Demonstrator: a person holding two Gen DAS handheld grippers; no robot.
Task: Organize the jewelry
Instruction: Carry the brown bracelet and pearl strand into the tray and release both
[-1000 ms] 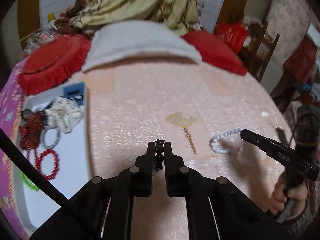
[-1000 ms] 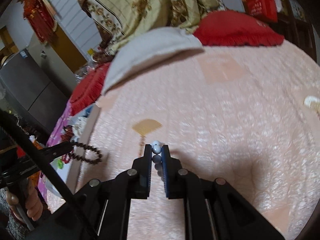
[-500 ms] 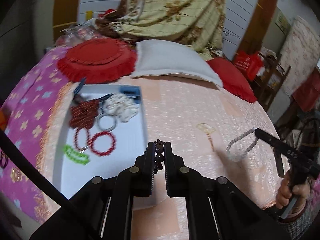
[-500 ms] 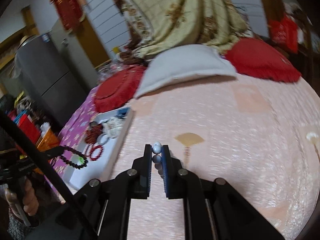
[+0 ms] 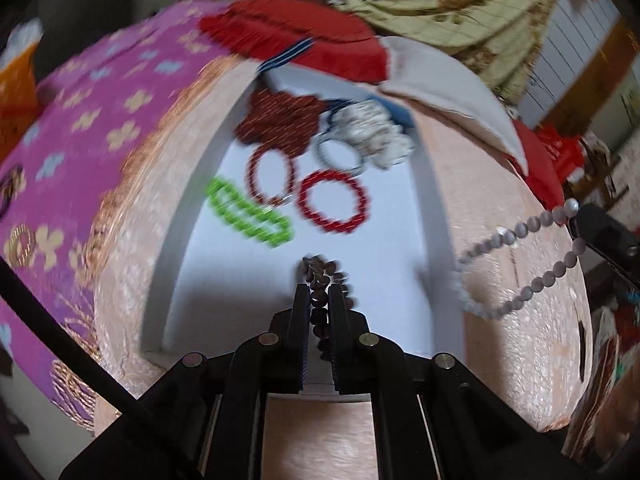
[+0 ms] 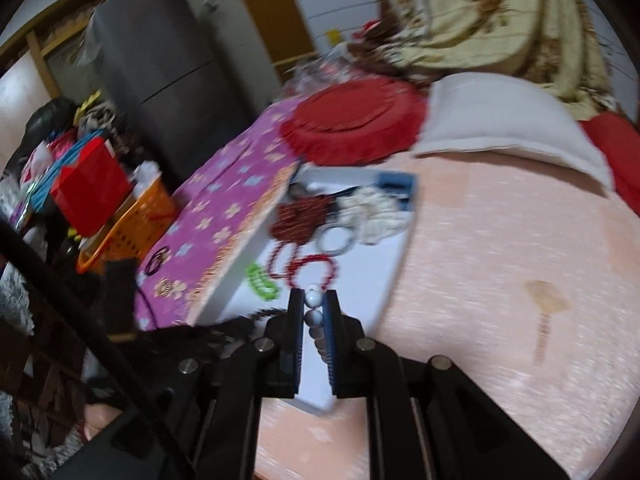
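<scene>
My left gripper (image 5: pixel 319 292) is shut on a dark brown bead bracelet (image 5: pixel 320 276) and holds it over the near end of the white tray (image 5: pixel 424 216). The tray holds a red bead bracelet (image 5: pixel 333 201), a green bracelet (image 5: pixel 248 212), a dark red loop (image 5: pixel 272 172) and a white scrunchie (image 5: pixel 376 136). My right gripper (image 6: pixel 313 300) is shut on a grey-white bead bracelet (image 6: pixel 313 298), which hangs over the tray's right edge in the left wrist view (image 5: pixel 520 264). The tray also shows in the right wrist view (image 6: pixel 372 280).
The tray lies on a pink bedspread (image 5: pixel 500 184) beside a purple flowered cloth (image 5: pixel 80 120). Red cushions (image 5: pixel 296 36) and a white pillow (image 5: pixel 444 76) lie behind it. A tan fan-shaped hairpin (image 6: pixel 546 304) lies on the bedspread. An orange basket (image 6: pixel 132 220) stands at the left.
Both grippers have swung left toward the tray. The left one with the dark bracelet is now over the tray's near end, and the right one with the pale bracelet has come alongside it.
</scene>
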